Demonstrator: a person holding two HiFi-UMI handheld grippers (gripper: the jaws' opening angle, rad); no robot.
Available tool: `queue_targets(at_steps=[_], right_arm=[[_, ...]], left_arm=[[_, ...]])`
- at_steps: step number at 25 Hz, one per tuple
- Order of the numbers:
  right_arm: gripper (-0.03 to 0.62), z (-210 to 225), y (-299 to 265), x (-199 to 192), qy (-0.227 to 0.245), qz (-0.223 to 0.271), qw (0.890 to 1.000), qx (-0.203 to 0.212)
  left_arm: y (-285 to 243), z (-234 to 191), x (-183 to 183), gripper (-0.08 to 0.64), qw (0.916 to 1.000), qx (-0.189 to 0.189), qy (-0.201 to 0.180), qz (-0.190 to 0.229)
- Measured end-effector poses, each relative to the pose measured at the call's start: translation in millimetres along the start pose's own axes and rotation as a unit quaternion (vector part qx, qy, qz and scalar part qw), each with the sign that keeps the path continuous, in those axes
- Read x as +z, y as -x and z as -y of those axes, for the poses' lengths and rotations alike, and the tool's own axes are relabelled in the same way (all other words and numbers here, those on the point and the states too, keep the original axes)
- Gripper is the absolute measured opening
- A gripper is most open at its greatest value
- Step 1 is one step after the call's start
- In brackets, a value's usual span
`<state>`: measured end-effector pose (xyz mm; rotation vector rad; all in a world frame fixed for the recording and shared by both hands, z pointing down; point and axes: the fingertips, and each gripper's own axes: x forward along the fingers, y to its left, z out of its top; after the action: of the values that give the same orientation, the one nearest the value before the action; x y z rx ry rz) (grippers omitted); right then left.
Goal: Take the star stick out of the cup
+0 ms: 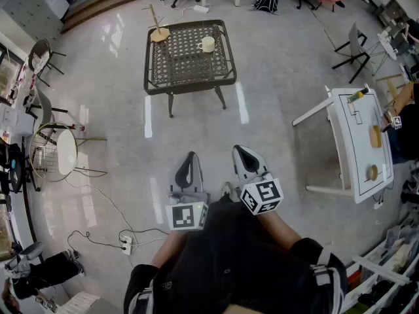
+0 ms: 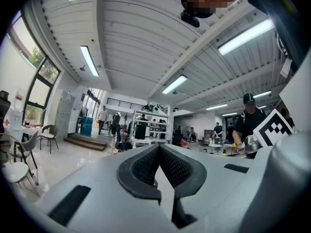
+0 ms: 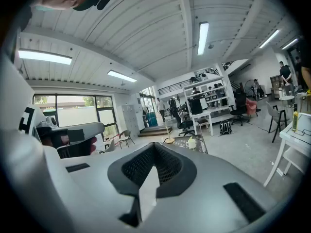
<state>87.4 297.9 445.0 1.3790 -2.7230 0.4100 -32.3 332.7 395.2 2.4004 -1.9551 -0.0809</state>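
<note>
A cream cup (image 1: 207, 44) stands on a dark mesh table (image 1: 190, 77) far ahead of me; the right gripper view shows it as a small pale cup (image 3: 192, 142). No star stick can be made out in it at this distance. A wooden stick on a round base (image 1: 159, 33) stands at the table's far left corner. My left gripper (image 1: 191, 157) and right gripper (image 1: 241, 152) are held close to my body, well short of the table. Both are shut with nothing between the jaws, whose pads meet at the tips (image 2: 159, 147) (image 3: 154, 145).
A white table (image 1: 353, 142) with small items stands at the right, a person's arm over it. Wire-frame chairs (image 1: 55, 150) are at the left. A power strip and cable (image 1: 126, 243) lie on the floor at lower left. A black backpack (image 1: 265, 0) sits beyond the mesh table.
</note>
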Motion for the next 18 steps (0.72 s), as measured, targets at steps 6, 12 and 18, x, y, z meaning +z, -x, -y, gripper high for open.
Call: queue_targets(at_steps=[6,12,18], right_arm=[[0.011,1,0,0,-0.001,0.001,1.000,-0.001],[0.011,8,8,2,-0.008,0.007,1.000,0.004],[0.011,20,12,8,-0.015,0.015,1.000,0.012]], left_arm=[[-1,0,-3,0.015,1.0000,-0.002,-0.001,-0.004],[-4,12,1,0.015,1.0000,0.001,0.004,0.001],[-12,23,-3,0.015,0.9999,0.003,-0.008,-0.007]])
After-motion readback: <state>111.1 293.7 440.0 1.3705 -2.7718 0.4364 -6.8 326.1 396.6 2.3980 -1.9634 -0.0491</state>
